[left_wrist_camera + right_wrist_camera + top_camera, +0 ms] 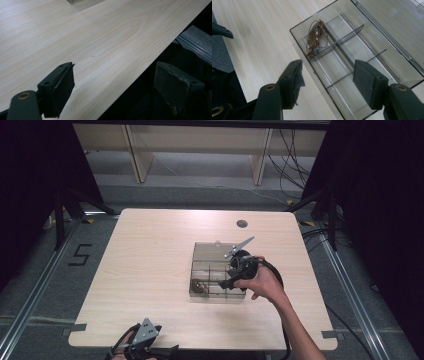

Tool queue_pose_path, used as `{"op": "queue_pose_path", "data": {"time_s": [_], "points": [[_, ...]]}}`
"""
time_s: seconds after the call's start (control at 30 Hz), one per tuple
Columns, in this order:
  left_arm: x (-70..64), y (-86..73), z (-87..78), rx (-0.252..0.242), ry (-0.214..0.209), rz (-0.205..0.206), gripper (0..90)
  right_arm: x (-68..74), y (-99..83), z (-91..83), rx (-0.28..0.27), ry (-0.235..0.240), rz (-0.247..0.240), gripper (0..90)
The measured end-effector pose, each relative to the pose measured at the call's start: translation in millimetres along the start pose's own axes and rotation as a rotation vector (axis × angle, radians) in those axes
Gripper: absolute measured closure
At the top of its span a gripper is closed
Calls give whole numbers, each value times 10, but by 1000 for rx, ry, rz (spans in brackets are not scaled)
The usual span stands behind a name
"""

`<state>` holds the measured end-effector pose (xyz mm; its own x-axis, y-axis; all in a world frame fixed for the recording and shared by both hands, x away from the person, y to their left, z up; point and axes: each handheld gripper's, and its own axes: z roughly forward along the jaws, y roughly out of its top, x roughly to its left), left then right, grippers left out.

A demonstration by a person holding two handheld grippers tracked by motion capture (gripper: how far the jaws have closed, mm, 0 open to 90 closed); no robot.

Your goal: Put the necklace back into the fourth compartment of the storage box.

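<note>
Organizer box [372,50]: clear, divided, lid laid open; sits right of the table's [150,270] middle.
Wire bundle [315,38]: coiled brownish tangle in the box's end compartment.
Right gripper [327,82]: hovers over the box's near edge, jaws spread wide, holding nothing.
Right hand [262,282]: forearm angled in from the lower right, wrist bent toward the box.
Left gripper [112,92]: at the table's near edge, well apart from the box, jaws wide, empty.

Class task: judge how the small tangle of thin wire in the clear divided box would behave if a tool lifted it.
The wire tangle looks thin and loosely coiled, so probably floppy and light. Its loops may snag on the divider beside it. Open right tool hovers above the clear box; pinching few strands might let it slip.
</note>
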<state>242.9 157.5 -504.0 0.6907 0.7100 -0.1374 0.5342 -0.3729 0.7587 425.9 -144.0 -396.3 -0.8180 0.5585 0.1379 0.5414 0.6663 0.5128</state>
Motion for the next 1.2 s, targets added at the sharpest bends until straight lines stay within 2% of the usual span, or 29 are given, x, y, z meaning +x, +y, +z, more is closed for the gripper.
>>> {"op": "queue_pose_path", "data": {"time_s": [0.13,0.17,0.2,0.33,0.43,0.5,0.53,0.57,0.63,0.73,0.83,0.9,0.93,1.03,1.07,1.13,1.17,1.2], "points": [[-1,-1,1,2,-4,-3,160,6,-28,-8,-13,8,-9,407],[13,2,-8,17,8,16,160,21,-37,-17,-9,5,4,404],[7,0,-6,16,8,4,160,36,-43,-20,-10,2,15,403],[-6,-4,3,-3,-2,-17,160,38,-53,-24,-26,0,-1,399],[-3,-1,-3,0,-3,-16,160,66,-67,-29,-26,2,20,395],[3,1,-10,11,4,-3,160,68,-84,-17,-27,4,1,390],[3,1,-9,13,6,-3,160,83,-92,-17,-22,11,19,389],[3,0,-6,10,4,-4,160,61,-97,-7,-38,5,-15,386],[3,1,-10,12,6,-3,160,56,-115,-1,-35,9,-6,378],[2,-1,-5,1,-2,-11,160,85,-145,-22,-24,5,40,373],[-4,-1,-1,-1,-3,-15,160,81,-170,-32,-42,-2,36,370],[-6,-2,2,-3,-1,-13,160,83,-185,-51,-57,-3,15,370],[5,-2,-1,9,10,-3,160,99,-190,-59,-47,-10,37,369],[4,3,-11,10,7,-4,160,118,-207,-57,-47,-5,39,366],[2,3,-13,6,-1,-6,160,112,-210,-51,-57,-1,16,366],[3,0,-4,0,0,-17,160,125,-219,-40,-56,-1,27,364],[11,0,-7,9,6,-9,160,118,-222,-32,-63,0,11,363],[13,1,-7,11,7,-6,160,120,-226,-31,-50,-2,24,363]]}}
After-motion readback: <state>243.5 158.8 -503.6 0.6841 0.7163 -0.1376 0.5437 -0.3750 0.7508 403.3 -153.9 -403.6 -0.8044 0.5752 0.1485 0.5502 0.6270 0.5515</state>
